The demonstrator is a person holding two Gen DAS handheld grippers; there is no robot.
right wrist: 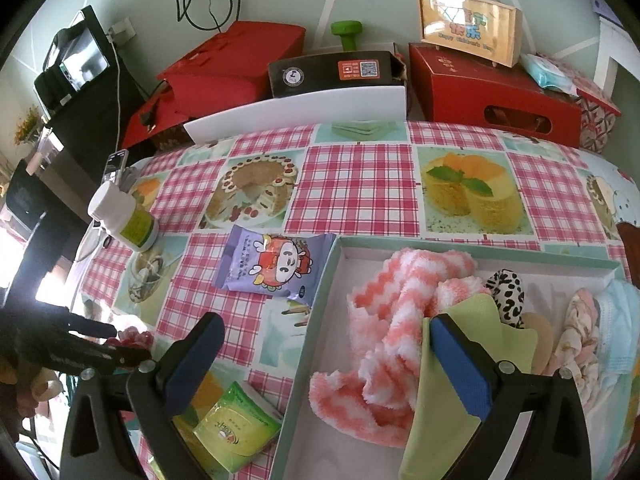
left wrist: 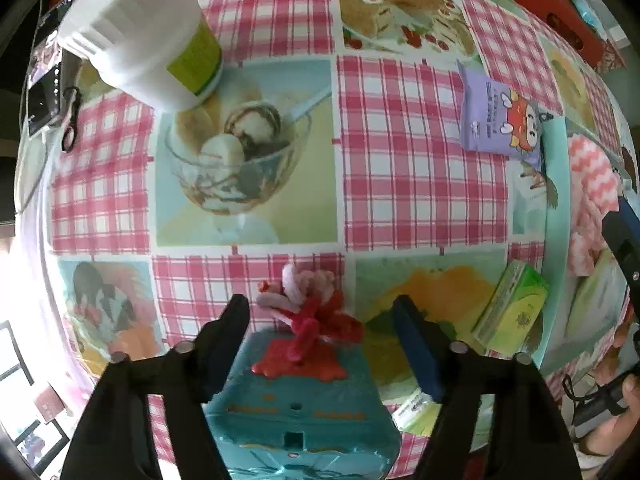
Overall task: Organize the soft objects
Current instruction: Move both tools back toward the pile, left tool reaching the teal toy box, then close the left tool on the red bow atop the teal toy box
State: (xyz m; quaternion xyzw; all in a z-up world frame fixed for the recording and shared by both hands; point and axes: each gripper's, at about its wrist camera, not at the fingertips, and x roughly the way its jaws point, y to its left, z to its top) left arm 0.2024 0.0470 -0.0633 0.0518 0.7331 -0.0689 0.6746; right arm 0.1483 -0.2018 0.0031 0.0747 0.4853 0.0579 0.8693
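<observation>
Seen from the left wrist, the left gripper points straight down at the bench, its jaws standing apart on either side of a red and pink fuzzy bundle that lies on the checked cloth — the pads are not pressing on it. No earlier view is given. Just beyond to the right sits a green tissue pack, farther off a purple snack packet, and at the far left a white bottle with a green label.

Seen from the right wrist, the right gripper hangs over the near edge of a shallow tray, jaws wide with nothing pressed between them. A light green cloth drapes against the right finger. Inside the tray lie a pink and white towel, a black-spotted piece, a floral fabric and a pale blue mask — all close together.
</observation>
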